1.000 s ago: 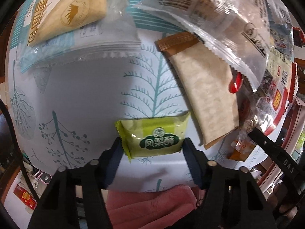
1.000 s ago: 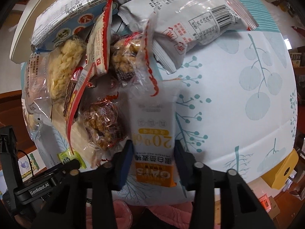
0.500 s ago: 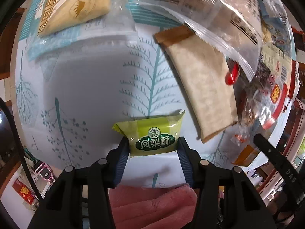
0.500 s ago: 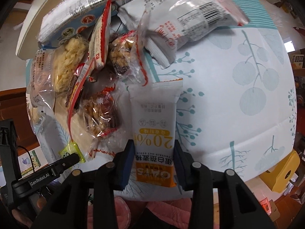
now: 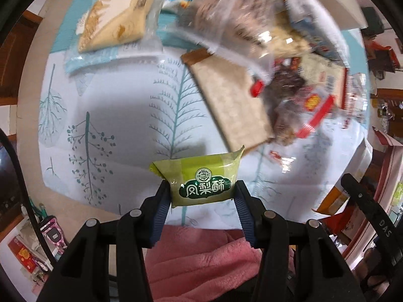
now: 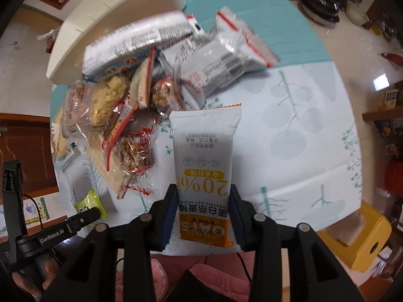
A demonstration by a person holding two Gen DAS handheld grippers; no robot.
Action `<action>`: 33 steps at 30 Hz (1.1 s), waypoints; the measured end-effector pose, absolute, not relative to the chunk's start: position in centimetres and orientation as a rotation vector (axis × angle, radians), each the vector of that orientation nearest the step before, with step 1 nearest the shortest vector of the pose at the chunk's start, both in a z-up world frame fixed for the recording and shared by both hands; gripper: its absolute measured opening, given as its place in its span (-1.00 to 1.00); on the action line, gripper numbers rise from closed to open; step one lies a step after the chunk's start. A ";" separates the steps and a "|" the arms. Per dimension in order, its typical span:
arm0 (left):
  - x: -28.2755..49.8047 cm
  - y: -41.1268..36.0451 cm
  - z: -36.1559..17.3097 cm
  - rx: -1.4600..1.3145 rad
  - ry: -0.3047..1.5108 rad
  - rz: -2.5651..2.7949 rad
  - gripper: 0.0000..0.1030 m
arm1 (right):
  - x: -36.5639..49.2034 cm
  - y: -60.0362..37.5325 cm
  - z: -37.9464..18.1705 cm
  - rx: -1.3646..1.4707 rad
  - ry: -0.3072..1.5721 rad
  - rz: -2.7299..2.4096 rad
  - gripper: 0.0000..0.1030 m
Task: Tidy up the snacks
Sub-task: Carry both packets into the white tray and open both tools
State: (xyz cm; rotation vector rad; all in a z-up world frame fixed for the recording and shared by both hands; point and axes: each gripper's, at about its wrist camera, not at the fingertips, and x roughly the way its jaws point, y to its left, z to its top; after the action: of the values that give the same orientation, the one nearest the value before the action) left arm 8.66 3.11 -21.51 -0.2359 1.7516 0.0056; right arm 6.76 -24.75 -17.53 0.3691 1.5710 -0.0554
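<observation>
A heap of snack packets point(image 6: 141, 95) lies on the worktop point(image 6: 297, 130), which is covered with a white cloth printed with teal trees and leaves. The heap is a jumble of clear and printed wrappers: a pale yellow puffed snack, brown crunchy pieces in clear film with red edges, and white packets with barcodes. A cream curved board point(image 6: 105, 17) stands just behind the heap. Beside the heap lies a flat tan packet point(image 5: 231, 100), and beyond it a cracker packet point(image 5: 113, 25) with a pale blue edge. The far snacks are blurred in the left wrist view. A yellow stool point(image 6: 357, 239) stands off the worktop's edge, well apart from the heap.

The left claw point(image 5: 201, 201) pinches a small green pastry packet point(image 5: 201, 178) by its two short ends, in front of the tan packet and lifted clear of the cloth. The packet is yellow-green with a dark green label in white characters.

The right claw point(image 6: 204, 216) pinches a long white oat bar point(image 6: 204, 166) by its sides, just beside the heap. The bar has an orange end and a yellow band with large digits.
</observation>
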 end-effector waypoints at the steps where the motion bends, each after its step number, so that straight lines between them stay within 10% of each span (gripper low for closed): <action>1: 8.5 3.0 -20.6 -0.236 1.733 0.000 -0.05 | 6.7 -25.1 -17.0 0.365 1.559 -0.050 -0.24; 33: 23.3 3.4 0.9 -0.110 1.174 -0.135 -0.04 | 17.9 -22.0 -1.1 0.201 0.968 0.130 -0.24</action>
State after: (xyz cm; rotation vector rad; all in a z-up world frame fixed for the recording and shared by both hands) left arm 23.26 3.43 0.90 -0.1098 1.1743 -0.1354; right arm 17.90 -22.04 -1.11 0.2008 0.9681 0.1305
